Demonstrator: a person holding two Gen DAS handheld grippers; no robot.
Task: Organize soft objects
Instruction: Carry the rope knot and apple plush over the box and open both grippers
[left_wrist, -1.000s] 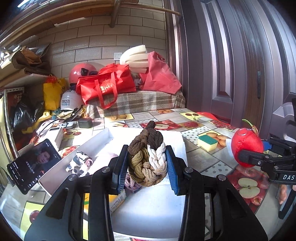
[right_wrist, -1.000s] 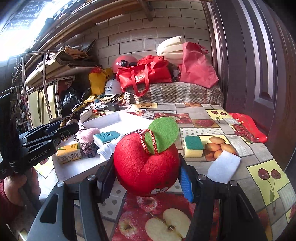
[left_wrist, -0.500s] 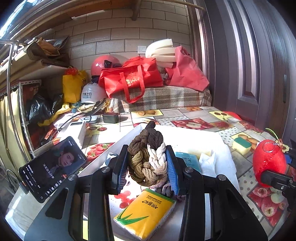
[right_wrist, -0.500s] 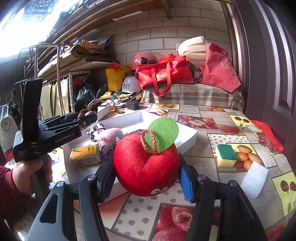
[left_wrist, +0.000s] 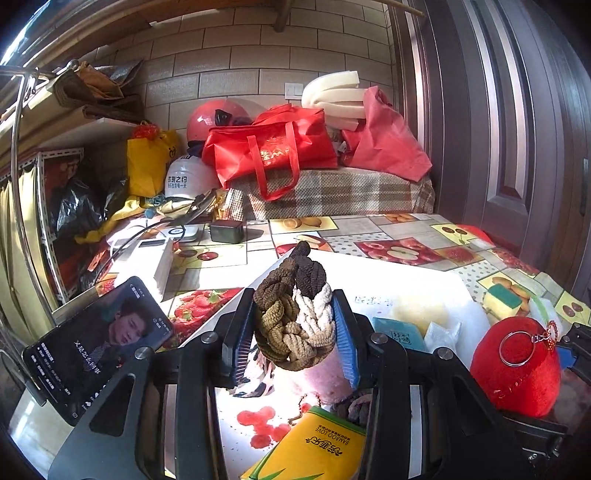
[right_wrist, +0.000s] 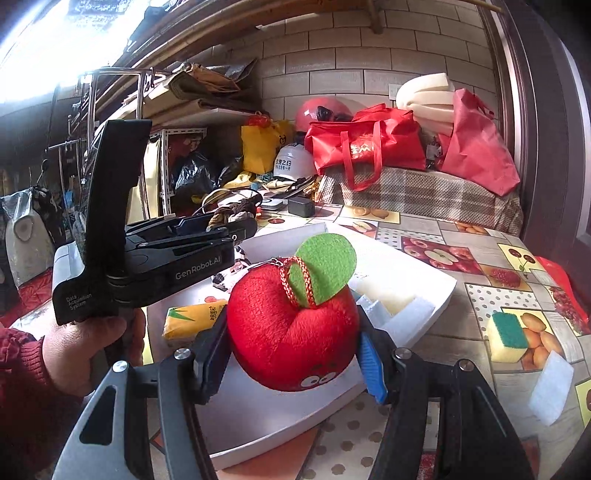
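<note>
My left gripper (left_wrist: 293, 341) is shut on a braided knot of brown, tan and white rope (left_wrist: 293, 317), held above the near left part of a white tray (left_wrist: 406, 280). It also shows in the right wrist view (right_wrist: 236, 218). My right gripper (right_wrist: 295, 347) is shut on a red plush apple (right_wrist: 291, 328) with a green felt leaf, held over the tray's near edge (right_wrist: 280, 417). The apple shows in the left wrist view (left_wrist: 517, 365) at the right.
In the tray lie a yellow tissue pack (left_wrist: 314, 450), a pink soft toy (left_wrist: 321, 376), a teal packet (left_wrist: 397, 332) and white foam (right_wrist: 406, 310). A phone (left_wrist: 96, 347) stands left. A yellow-green sponge (right_wrist: 508, 336) and white foam piece (right_wrist: 550, 384) lie right.
Both grippers have moved left and nearer over the tray, each still holding its object. The apple now hangs over the tray's near edge instead of the tablecloth.
</note>
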